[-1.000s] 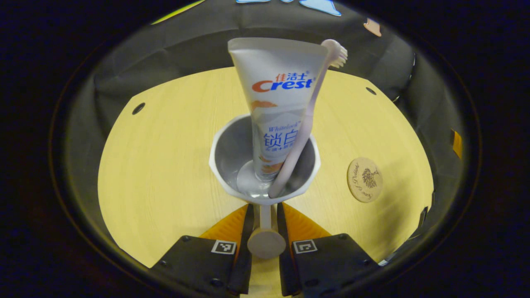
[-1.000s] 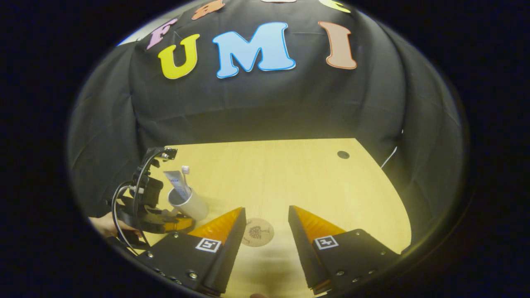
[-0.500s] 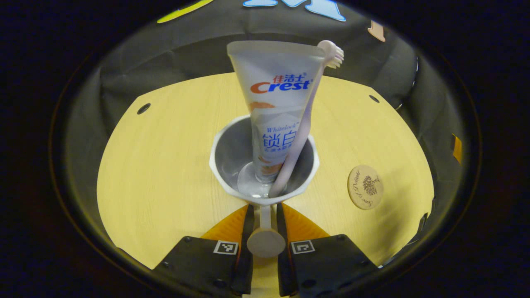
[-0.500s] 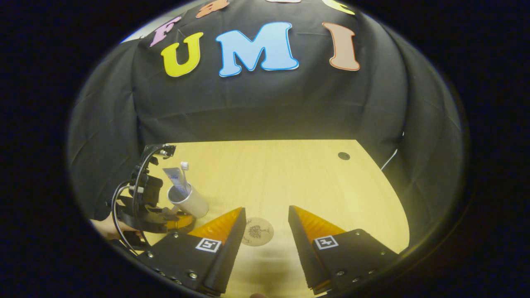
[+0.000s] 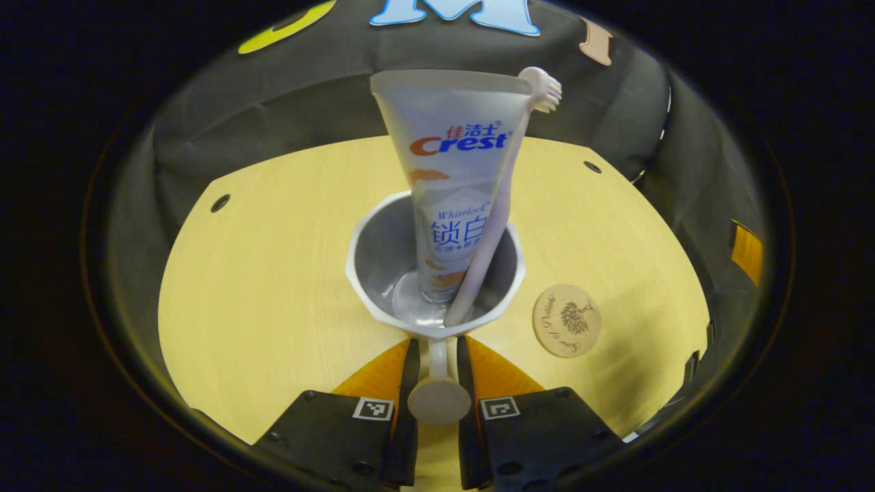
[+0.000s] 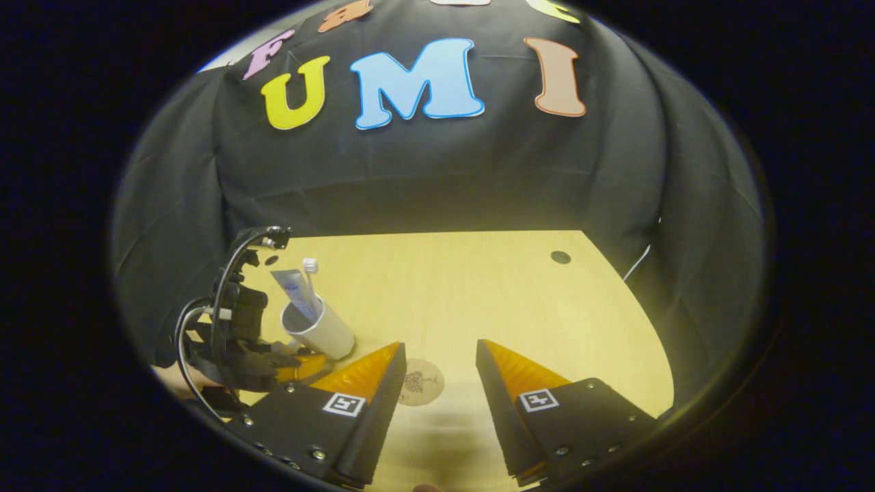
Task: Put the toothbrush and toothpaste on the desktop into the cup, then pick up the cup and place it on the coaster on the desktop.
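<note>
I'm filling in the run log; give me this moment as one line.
left gripper: shut on cup handle | cup: holds toothpaste, toothbrush | coaster: bare | right gripper: open, idle

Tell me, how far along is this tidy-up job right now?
Done: the toothpaste and toothbrush both stand in the cup. In hand: the left hand-held gripper is clamped on the cup's handle, while the right hand-held gripper hangs open. Left: the coaster lies bare beside the cup, so the cup must yet go onto it.
</note>
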Motion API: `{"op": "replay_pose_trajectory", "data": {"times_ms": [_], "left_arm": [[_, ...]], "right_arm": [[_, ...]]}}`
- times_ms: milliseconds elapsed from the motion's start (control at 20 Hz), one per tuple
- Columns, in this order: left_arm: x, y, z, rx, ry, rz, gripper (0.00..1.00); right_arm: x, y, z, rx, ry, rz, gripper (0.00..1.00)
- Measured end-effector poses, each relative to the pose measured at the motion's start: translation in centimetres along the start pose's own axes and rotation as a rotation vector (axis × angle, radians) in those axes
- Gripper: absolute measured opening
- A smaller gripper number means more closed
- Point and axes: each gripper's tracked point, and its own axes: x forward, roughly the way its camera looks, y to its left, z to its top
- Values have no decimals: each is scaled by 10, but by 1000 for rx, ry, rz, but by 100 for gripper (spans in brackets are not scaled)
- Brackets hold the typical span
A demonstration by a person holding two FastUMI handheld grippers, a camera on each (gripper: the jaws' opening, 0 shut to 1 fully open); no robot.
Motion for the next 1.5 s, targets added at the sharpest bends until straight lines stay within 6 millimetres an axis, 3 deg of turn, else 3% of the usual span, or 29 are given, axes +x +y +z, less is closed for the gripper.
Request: {"op": "replay_pose_trajectory", "data": {"times_ms": [50, 300, 600, 750, 800, 850, 1050, 1500], "left_arm": [[0, -9, 2, 5, 0, -11, 31], [4, -57, 6, 50, 10, -72, 31], [12, -94, -3, 92, 36, -111, 31], [14, -106, -7, 114, 48, -121, 32], [15, -110, -7, 118, 51, -125, 32], [15, -113, -9, 123, 55, -128, 32], [19, -128, -13, 136, 67, -140, 31], [24, -134, -18, 152, 76, -119, 32]], "right_arm": [[0, -2, 0, 1, -3, -3, 67], [-5, -15, -4, 25, -5, -13, 67], [-12, -29, -9, 40, -7, -34, 67], [-11, -33, -9, 57, -10, -37, 63], [-11, -34, -9, 62, -10, -37, 67], [-11, -35, -10, 66, -9, -37, 63], [-11, -41, -12, 75, -8, -38, 67], [-12, -52, -14, 97, -2, -46, 67]]}}
